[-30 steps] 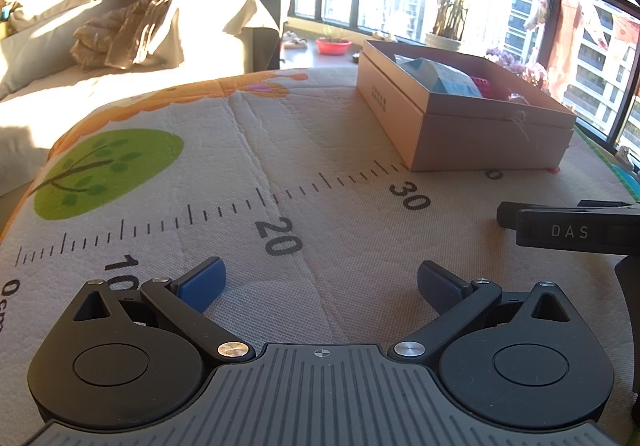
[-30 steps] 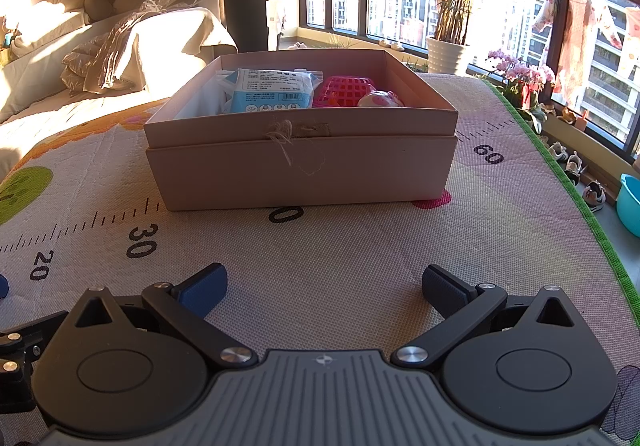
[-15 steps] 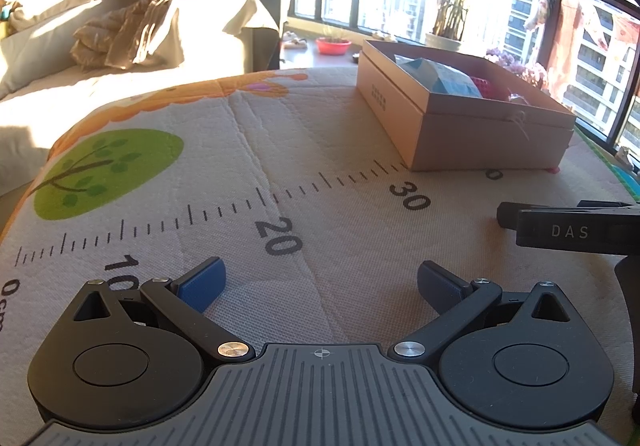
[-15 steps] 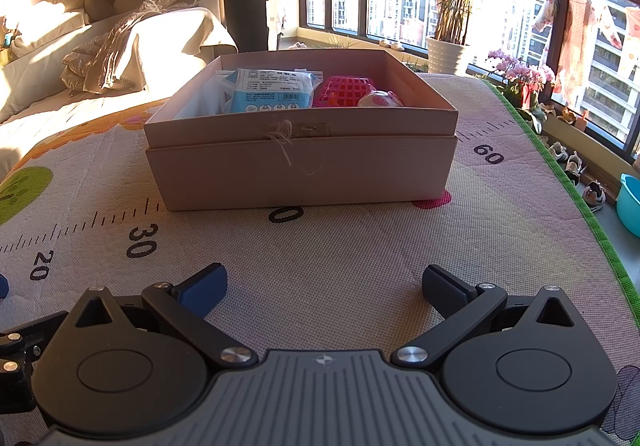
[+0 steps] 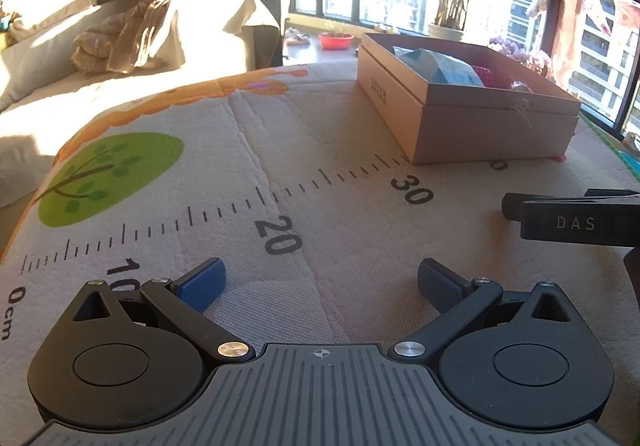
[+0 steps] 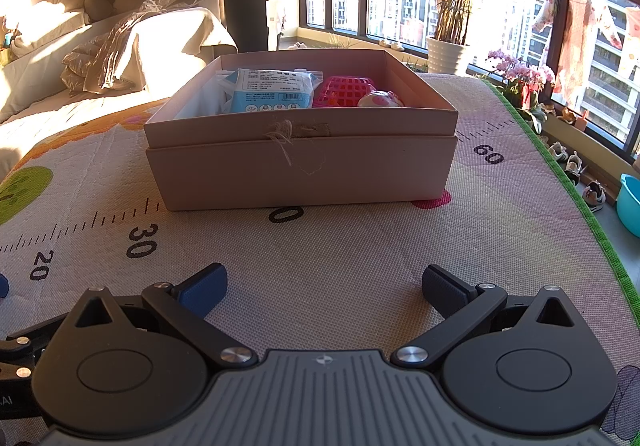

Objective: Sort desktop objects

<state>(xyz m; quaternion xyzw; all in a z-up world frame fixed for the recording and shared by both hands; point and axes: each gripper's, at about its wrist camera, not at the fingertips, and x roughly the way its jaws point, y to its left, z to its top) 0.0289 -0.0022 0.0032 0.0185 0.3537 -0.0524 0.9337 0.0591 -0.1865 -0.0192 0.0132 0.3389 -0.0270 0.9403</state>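
Note:
An open cardboard box (image 6: 304, 170) stands on the printed ruler mat (image 6: 320, 246). It holds a blue-and-white packet (image 6: 272, 90), a pink grid basket (image 6: 344, 90) and a small pink-and-white toy (image 6: 380, 99). The box also shows at the right in the left wrist view (image 5: 480, 134). My right gripper (image 6: 322, 286) is open and empty, low over the mat in front of the box. My left gripper (image 5: 320, 284) is open and empty over the mat near the 20 mark. The right gripper's body (image 5: 576, 222) shows at the right edge of the left wrist view.
A sofa with a crumpled blanket (image 6: 132, 42) lies beyond the mat's left side. Windows, a potted plant (image 6: 448, 50) and flowers (image 6: 520, 74) stand behind and to the right. The mat's green edge (image 6: 560, 174) drops to the floor, where a blue bowl (image 6: 630, 202) sits.

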